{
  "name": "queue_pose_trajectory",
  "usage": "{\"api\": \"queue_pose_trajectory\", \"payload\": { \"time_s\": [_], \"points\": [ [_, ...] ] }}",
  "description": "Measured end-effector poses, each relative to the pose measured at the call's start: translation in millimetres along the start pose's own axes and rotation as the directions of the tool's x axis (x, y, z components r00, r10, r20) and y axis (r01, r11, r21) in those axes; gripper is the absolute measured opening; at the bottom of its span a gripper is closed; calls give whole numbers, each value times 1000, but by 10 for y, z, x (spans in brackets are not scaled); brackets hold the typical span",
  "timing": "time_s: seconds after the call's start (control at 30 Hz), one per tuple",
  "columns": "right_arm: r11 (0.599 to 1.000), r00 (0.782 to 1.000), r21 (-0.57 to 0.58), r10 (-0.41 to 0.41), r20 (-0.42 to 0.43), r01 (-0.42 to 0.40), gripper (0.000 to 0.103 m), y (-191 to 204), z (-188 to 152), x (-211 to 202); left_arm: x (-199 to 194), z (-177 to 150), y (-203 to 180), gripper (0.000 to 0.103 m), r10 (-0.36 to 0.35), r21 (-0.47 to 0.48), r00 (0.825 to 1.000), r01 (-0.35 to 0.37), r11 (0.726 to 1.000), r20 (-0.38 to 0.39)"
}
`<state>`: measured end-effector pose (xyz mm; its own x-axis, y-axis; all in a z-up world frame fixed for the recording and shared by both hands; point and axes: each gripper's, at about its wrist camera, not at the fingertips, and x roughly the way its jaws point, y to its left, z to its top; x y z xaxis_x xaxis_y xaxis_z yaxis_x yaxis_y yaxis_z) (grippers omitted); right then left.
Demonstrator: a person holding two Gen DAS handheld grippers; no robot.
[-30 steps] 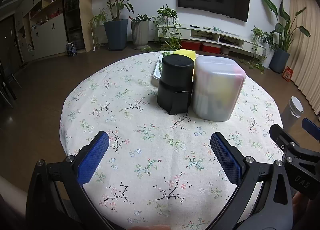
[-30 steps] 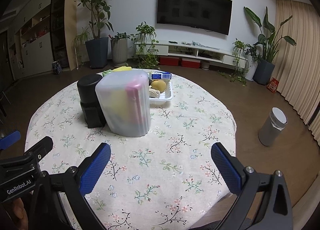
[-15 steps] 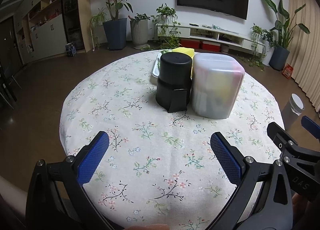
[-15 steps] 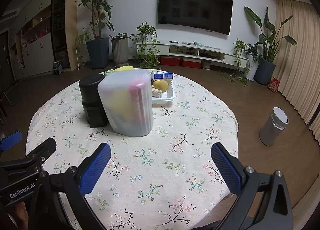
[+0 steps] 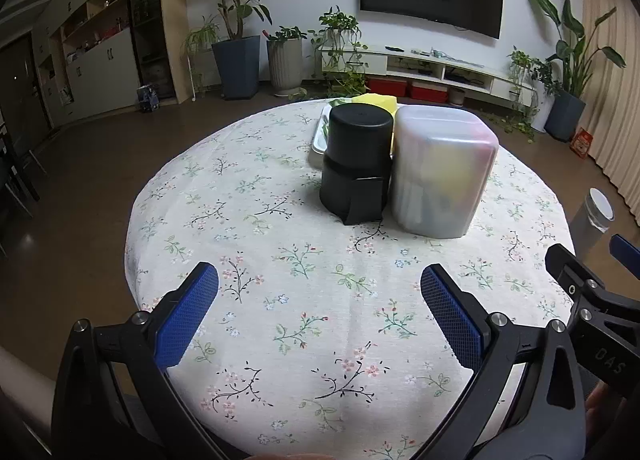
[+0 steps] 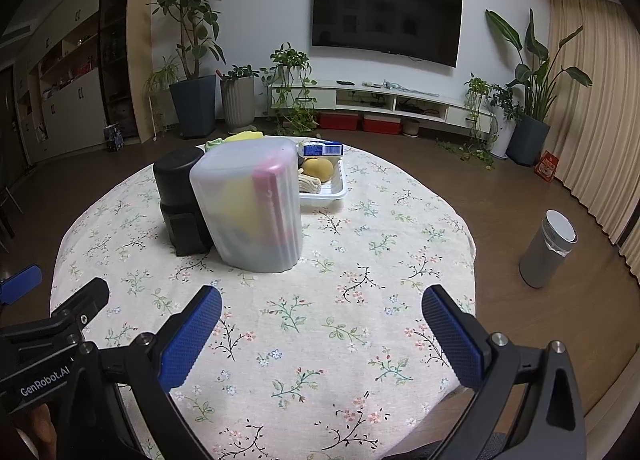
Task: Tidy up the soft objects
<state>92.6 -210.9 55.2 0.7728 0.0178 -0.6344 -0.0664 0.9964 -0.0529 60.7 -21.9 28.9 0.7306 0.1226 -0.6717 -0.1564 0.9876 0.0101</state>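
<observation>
A frosted translucent container [image 5: 442, 175] with yellow and pink soft things inside stands mid-table; it also shows in the right wrist view [image 6: 250, 205]. A black cylindrical container [image 5: 358, 163] stands against its left side and shows in the right wrist view [image 6: 180, 199]. Behind them a white tray [image 6: 332, 189] holds a round yellow object [image 6: 318, 168], a beige knitted item [image 6: 309, 183], a blue-white pack [image 6: 322, 148] and a yellow sponge [image 5: 374, 101]. My left gripper [image 5: 320, 314] and right gripper [image 6: 322, 326] are both open and empty above the near table edge.
The round table has a floral cloth [image 5: 304, 300]. A grey bin [image 6: 548, 250] stands on the floor to the right. Potted plants [image 6: 192, 99] and a TV cabinet [image 6: 380, 99] line the far wall. The right gripper shows in the left wrist view [image 5: 592, 300].
Both grippers have drifted slightly closer to the containers; the jaws stay open and nothing on the table has moved.
</observation>
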Motion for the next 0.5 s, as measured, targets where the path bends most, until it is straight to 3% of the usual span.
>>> {"api": "queue_pose_trajectory", "payload": {
  "time_s": [0.5],
  "points": [
    [1000, 1000, 0, -1, 0, 1, 103, 16, -1, -14, 2, -5, 5, 103, 5, 1, 1000, -5, 1000, 0]
  ]
}}
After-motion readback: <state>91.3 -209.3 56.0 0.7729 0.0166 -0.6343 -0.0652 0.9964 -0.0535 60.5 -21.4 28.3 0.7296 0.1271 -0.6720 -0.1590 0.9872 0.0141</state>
